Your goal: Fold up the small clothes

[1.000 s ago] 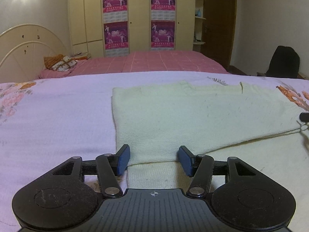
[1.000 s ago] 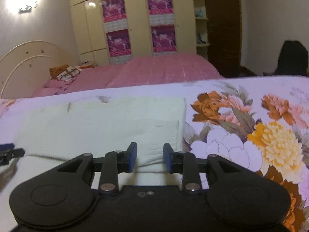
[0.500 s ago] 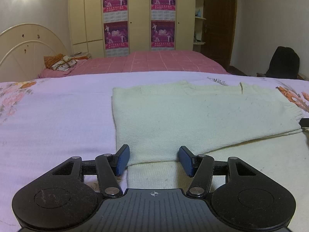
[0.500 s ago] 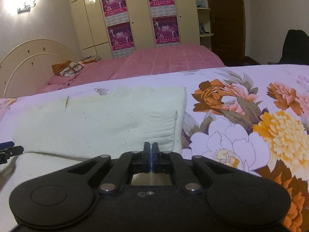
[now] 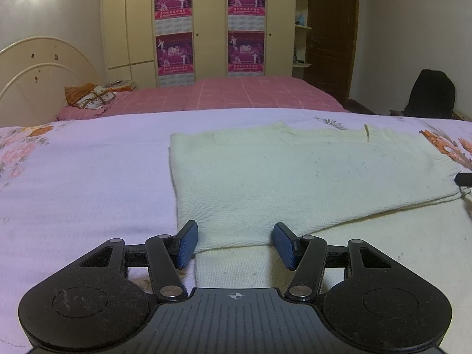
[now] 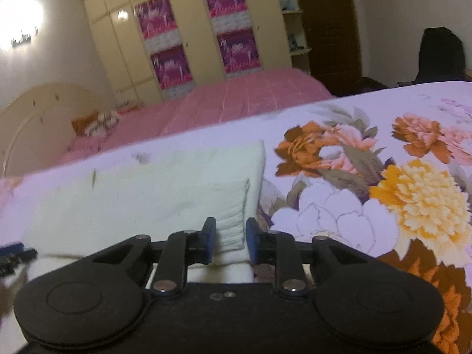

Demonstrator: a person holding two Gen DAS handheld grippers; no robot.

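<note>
While a cream knitted sweater [image 5: 295, 183] lies folded on the floral bedspread [image 5: 82, 183], left gripper [image 5: 235, 243] jaws stand wide; right gripper [image 6: 231, 240] jaws, narrow, have just been opening astride its cuff.

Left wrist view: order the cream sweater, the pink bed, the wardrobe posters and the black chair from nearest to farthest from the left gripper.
1. Cream sweater, directly ahead of the left gripper.
2. Pink bed, behind, centre.
3. Wardrobe posters, back wall.
Black chair, far right: roughly level with the pink bed, too close to call.
</note>
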